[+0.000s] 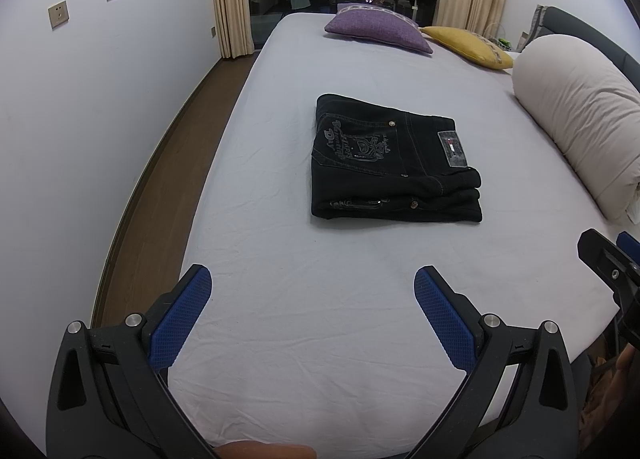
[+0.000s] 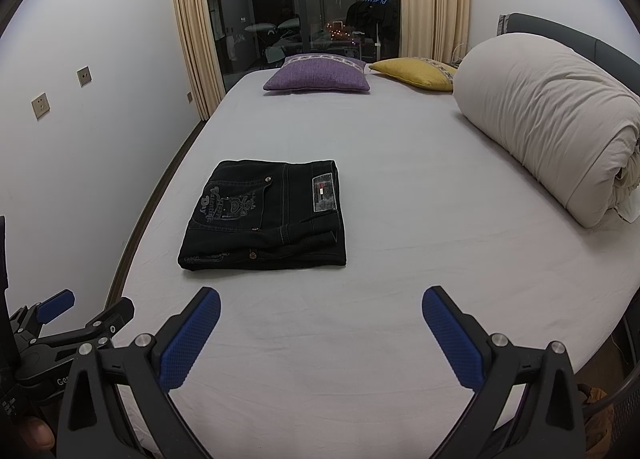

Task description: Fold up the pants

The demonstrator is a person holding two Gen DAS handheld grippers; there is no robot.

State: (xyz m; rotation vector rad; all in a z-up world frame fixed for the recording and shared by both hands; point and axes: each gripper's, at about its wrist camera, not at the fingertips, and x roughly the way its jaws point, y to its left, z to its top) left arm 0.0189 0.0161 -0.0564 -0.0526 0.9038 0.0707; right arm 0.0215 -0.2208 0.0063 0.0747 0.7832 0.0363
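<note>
I see the black jeans [image 1: 396, 163] lying folded in a compact stack mid-bed [image 1: 320, 319], ahead of both tools. My left tool [image 1: 312, 299] and right tool [image 2: 320, 319] hang spread, empty (left looks nearer); the fold seems finished.
</note>
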